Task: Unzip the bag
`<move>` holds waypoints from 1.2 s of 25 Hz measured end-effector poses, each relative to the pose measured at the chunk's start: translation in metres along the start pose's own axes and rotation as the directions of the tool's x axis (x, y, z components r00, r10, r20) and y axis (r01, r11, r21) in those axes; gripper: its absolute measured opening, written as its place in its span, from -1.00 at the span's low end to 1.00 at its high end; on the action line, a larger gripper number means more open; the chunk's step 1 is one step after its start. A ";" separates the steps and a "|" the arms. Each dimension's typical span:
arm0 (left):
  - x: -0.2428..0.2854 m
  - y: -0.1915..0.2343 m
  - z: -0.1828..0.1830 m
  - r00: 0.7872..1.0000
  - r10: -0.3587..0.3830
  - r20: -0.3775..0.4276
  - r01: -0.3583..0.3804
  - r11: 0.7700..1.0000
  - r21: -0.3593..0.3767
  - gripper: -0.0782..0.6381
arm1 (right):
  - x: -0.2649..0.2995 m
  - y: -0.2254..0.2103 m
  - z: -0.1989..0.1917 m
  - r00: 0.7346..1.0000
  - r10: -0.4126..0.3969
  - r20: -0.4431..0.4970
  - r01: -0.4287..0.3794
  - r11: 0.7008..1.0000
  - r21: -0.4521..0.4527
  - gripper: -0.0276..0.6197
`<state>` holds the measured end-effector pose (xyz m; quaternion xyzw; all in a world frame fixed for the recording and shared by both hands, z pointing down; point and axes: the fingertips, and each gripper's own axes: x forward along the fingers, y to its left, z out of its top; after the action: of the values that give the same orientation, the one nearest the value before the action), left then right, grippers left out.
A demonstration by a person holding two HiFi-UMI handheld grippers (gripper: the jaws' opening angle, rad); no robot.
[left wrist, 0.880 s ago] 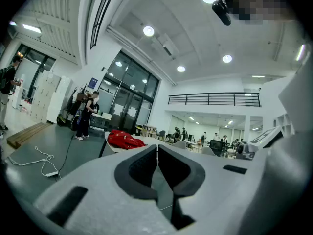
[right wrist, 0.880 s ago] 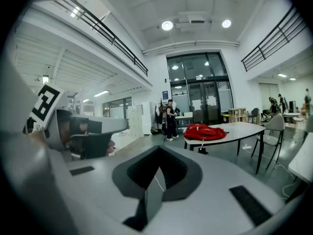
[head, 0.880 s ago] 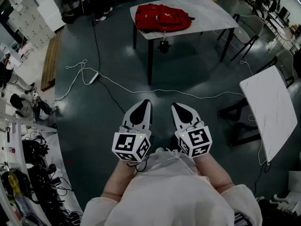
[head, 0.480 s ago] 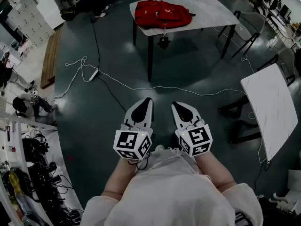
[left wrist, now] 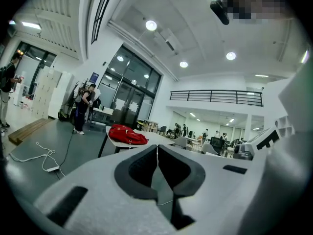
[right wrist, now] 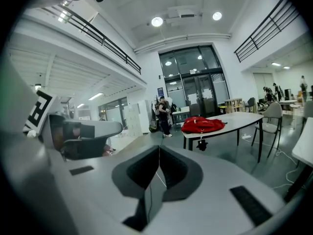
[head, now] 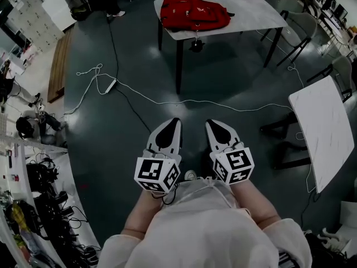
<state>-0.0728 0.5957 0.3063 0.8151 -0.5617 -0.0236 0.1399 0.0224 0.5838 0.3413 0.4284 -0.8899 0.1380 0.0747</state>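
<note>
Hall floor is being viewed steeply downward from a camera on a person's head. At the left, a white cable (head: 167,101) is being trailed across the dark floor from a power strip (head: 110,86).

Just left of centre, the left gripper (head: 173,121) is being held low, close to the person's body and aimed forward. Its jaws are being pressed together with nothing between them.

Straight ahead and well apart from both grippers, the red bag (head: 192,13) is being carried flat on a white table (head: 251,13), near that table's left end. A small dark object (head: 196,44) is being dangled from the bag below the table edge. The zip is too small to be made out, so it cannot be told whether it is open or closed.

Just right of centre, the right gripper (head: 209,123) is being held beside the left one. Its jaws are likewise being pressed together on nothing.

At the far right, a second white table (head: 321,133) is being shown at an angle.

Nothing of the task appears to be done, since the bag is not being touched. By this reading, everything is left: the table is to be reached, the bag steadied, the zip pull found and gripped, and the zip drawn open.
</note>
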 end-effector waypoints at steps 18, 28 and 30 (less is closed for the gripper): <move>0.214 0.042 -0.016 0.982 0.007 -0.189 0.000 0.999 0.038 -0.71 | 0.158 -0.164 0.043 0.992 0.075 -0.106 -0.067 0.995 0.074 -0.82; 0.349 0.058 0.002 0.975 0.084 -0.207 -0.069 0.995 0.077 -0.71 | 0.236 -0.273 0.081 0.977 0.122 -0.177 -0.119 0.993 0.025 -0.82; 0.365 0.061 -0.002 0.970 0.088 -0.227 -0.074 0.995 0.070 -0.71 | 0.247 -0.286 0.081 0.973 0.124 -0.197 -0.118 0.992 0.042 -0.82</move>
<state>0.0060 0.2392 0.3669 0.7927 -0.5749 0.0938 0.1797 0.0917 0.2053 0.3780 0.3583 -0.9003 0.1977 0.1484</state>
